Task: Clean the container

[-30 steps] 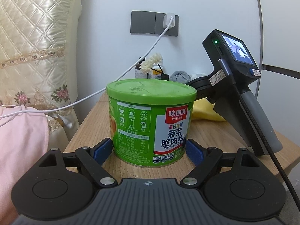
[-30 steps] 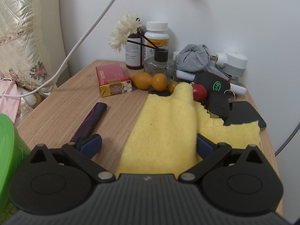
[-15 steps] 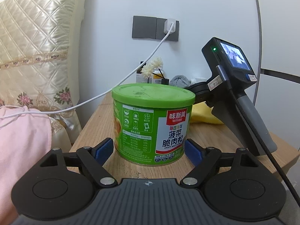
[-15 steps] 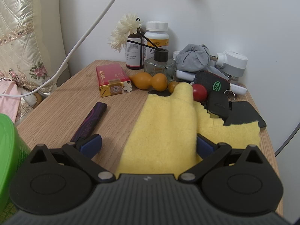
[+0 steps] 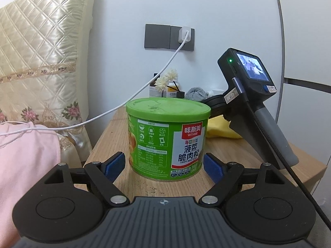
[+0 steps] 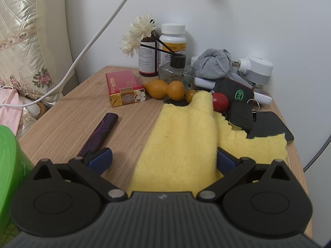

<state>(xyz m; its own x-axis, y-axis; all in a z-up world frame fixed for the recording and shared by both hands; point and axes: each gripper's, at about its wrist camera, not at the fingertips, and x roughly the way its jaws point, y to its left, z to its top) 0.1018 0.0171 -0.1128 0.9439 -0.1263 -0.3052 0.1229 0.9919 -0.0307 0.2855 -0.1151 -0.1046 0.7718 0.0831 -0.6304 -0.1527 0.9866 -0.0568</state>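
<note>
A green can (image 5: pixel 168 138) with a green lid stands upright on the wooden bedside table (image 5: pixel 238 150); its edge also shows in the right wrist view (image 6: pixel 8 161). My left gripper (image 5: pixel 164 166) is open just in front of the can's base, its blue fingers (image 5: pixel 114 164) either side and apart from it. A yellow cloth (image 6: pixel 182 144) lies flat on the table between the fingers of my open right gripper (image 6: pixel 163 158). The right gripper's handle (image 5: pixel 248 95) stands to the right of the can, over the yellow cloth (image 5: pixel 221 128).
A red cigarette pack (image 6: pixel 124 88), a purple stick (image 6: pixel 99 136), an orange gourd (image 6: pixel 165 87), bottles (image 6: pixel 172 41), a grey rag (image 6: pixel 213 62), key fobs (image 6: pixel 240 115) and a phone (image 6: pixel 271 127) crowd the back. A white cable (image 5: pixel 144 93) hangs left. Bedding (image 5: pixel 31 155) borders the left edge.
My left gripper has drawn back a little from the green can, which now looks smaller and farther between the fingers. The right wrist view is unchanged.
</note>
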